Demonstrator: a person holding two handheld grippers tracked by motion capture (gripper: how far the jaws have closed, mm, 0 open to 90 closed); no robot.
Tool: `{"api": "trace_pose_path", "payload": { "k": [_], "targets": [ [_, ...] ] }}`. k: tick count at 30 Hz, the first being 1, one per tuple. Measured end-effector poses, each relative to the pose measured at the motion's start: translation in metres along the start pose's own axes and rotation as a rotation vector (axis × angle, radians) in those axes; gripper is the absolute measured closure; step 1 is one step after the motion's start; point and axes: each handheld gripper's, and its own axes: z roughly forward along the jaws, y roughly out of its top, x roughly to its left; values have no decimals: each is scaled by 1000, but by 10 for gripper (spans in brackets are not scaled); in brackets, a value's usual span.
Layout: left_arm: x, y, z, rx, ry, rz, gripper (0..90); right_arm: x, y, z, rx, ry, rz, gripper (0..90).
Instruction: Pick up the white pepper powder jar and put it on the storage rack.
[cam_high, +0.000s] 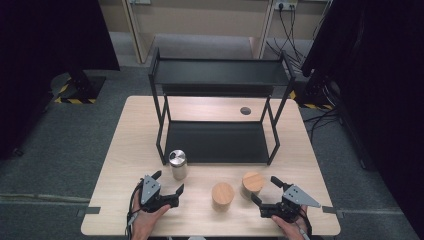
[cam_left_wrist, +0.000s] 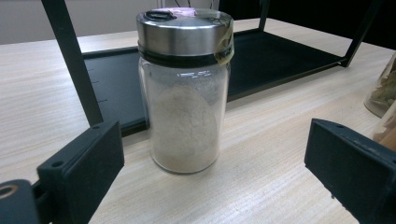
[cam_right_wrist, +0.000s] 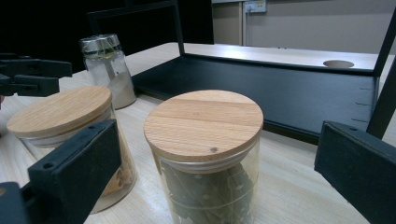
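Our left hand-held gripper (cam_high: 168, 183) is wide open and holds nothing; the tall shaker jar (cam_high: 177, 164) stands upright just ahead of it.

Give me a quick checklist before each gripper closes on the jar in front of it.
1. Left gripper jaws open: ok.
2. Shaker jar centred between the left jaws, upright, steel cap on: ok.
3. Right gripper jaws open: ok.
4. Leaf jar lined up between the right jaws, wooden lid seated: ok.
5. Second wooden-lid jar apart from the leaf jar: not ok, it stands close beside it at the near jaw.
6. Lower shelf of the black rack free: ok.
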Motion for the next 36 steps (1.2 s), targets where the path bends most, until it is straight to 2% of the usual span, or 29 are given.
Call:
{"api": "trace_pose_path", "payload": {
  "k": [10,18,21,26,30,36],
  "targets": [
    [0,2,3,1,7,-4,39,0,0,0,-2,-2,3,8],
    [0,7,13,-3,13,-8,40,0,0,1,2,1,8,8],
    [1,9,17,9,6,-25,40,0,0,1,1,0,8,8],
    [1,14,31,35,16,-4,41,-1,-1,0,-9,5,4,8],
    [2,18,38,23,23,3,55,-1,-1,1,-9,5,5,9],
    [2,22,45,31,19,4,80,-1,-1,1,-9,6,5,9]
  ]
}}
